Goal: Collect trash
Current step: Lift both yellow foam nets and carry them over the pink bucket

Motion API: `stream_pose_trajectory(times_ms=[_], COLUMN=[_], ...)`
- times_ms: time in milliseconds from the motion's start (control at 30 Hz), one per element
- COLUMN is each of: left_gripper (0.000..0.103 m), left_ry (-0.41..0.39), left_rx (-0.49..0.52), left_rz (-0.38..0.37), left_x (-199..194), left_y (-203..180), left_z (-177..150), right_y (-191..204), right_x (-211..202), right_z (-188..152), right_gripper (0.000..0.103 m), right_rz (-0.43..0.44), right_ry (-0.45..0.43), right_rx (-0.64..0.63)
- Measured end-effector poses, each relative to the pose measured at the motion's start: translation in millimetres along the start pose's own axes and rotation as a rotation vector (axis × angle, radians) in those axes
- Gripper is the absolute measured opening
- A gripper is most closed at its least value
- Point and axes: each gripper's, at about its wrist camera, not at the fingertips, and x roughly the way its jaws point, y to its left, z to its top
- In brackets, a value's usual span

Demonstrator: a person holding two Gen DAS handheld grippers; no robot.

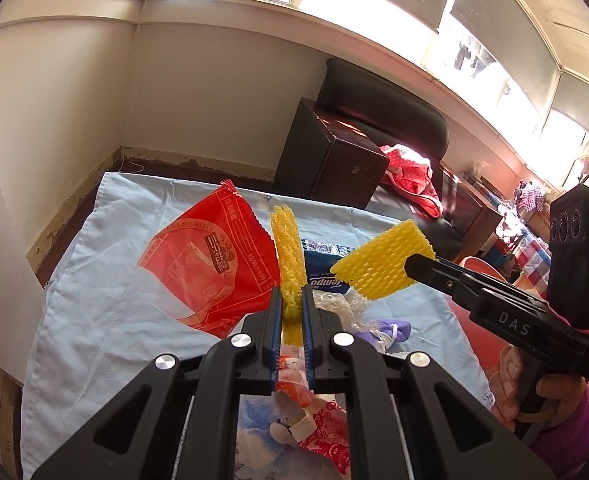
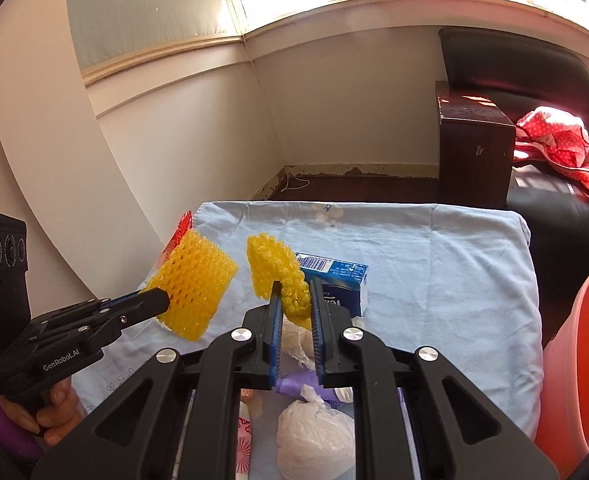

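Two yellow foam nets are held up over a table under a light blue cloth [image 1: 106, 280]. My left gripper [image 1: 292, 296] is shut on one yellow foam net [image 1: 290, 256], which stands upright between its pads. The right gripper [image 2: 296, 288] is shut on the other yellow foam net [image 2: 274, 268]. Each view shows the other gripper too: the right gripper [image 1: 414, 266] with its net [image 1: 378, 264], and the left gripper [image 2: 162, 300] with its net [image 2: 194, 284]. A red snack wrapper [image 1: 210, 264], a blue tissue pack [image 2: 334, 280], a purple glove [image 1: 390, 328] and a knotted white plastic bag [image 2: 314, 440] lie on the cloth.
An orange bin [image 2: 582, 360] stands off the table's right side. Behind the table are a dark wooden cabinet [image 2: 474, 148] and a black sofa [image 1: 378, 108] with a red dotted cloth [image 2: 554, 144]. A hand [image 1: 510, 384] grips the right tool's handle. The left table edge runs near a wall.
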Motion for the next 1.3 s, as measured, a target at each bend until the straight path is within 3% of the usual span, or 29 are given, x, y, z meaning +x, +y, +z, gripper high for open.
stream_pose_trajectory(times_ms=[500, 1000, 1300], left_gripper=[0.013, 0.009, 0.009], left_ry=[0.084, 0.015, -0.004], left_rx=[0.002, 0.050, 0.113], left_rz=[0.039, -0.006, -0.078], left_x=[5, -11, -5], left_y=[-3, -18, -56], left_z=[-32, -20, -7], right_y=[-11, -22, -47], right_x=[-32, -49, -69], right_z=[-24, -30, -36], right_gripper=[0.013, 0.013, 0.013], right_rz=[-0.018, -0.049, -0.101], right_ry=[-0.022, -0.053, -0.083], right_rx=[0.038, 0.092, 0.154])
